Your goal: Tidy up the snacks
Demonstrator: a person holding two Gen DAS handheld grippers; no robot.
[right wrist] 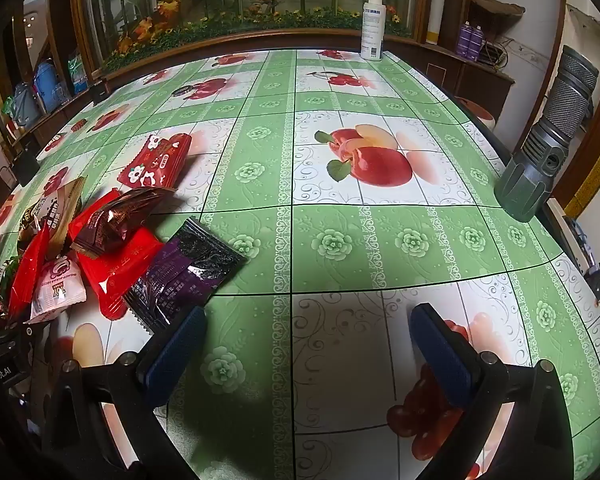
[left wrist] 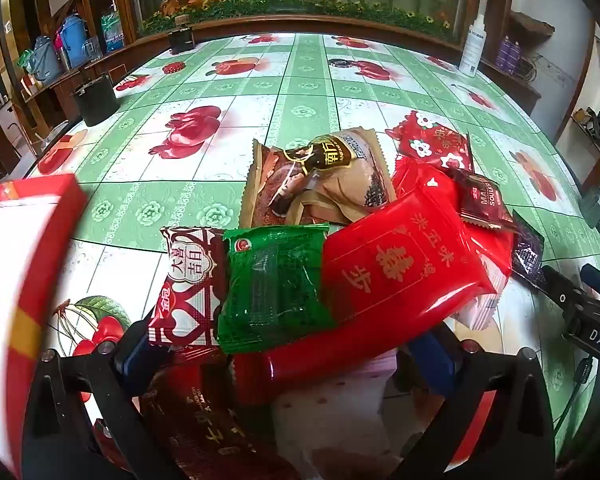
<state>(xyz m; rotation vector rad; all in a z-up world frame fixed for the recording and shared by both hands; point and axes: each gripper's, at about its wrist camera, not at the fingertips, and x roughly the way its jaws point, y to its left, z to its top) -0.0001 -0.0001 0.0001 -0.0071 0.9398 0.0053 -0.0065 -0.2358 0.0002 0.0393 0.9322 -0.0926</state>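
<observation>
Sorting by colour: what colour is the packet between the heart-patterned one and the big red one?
Green packet, clearest in left wrist view.

Both claws, left (left wrist: 288, 360) and right (right wrist: 306, 344), wide open, angled steeply downward.

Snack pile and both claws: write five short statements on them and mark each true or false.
1. The green packet lies between a maroon-and-white packet and a big red packet. True.
2. The right claw is shut on the purple packet. False: its jaws stand wide open over bare tablecloth, and the purple packet lies just off its left finger.
3. A white spray bottle stands upright at the table's far edge. True.
4. The left claw is closed and empty. False: its jaws are wide open, with packets of the pile between them.
5. A red box shows at the left of the left wrist view. True.
</observation>
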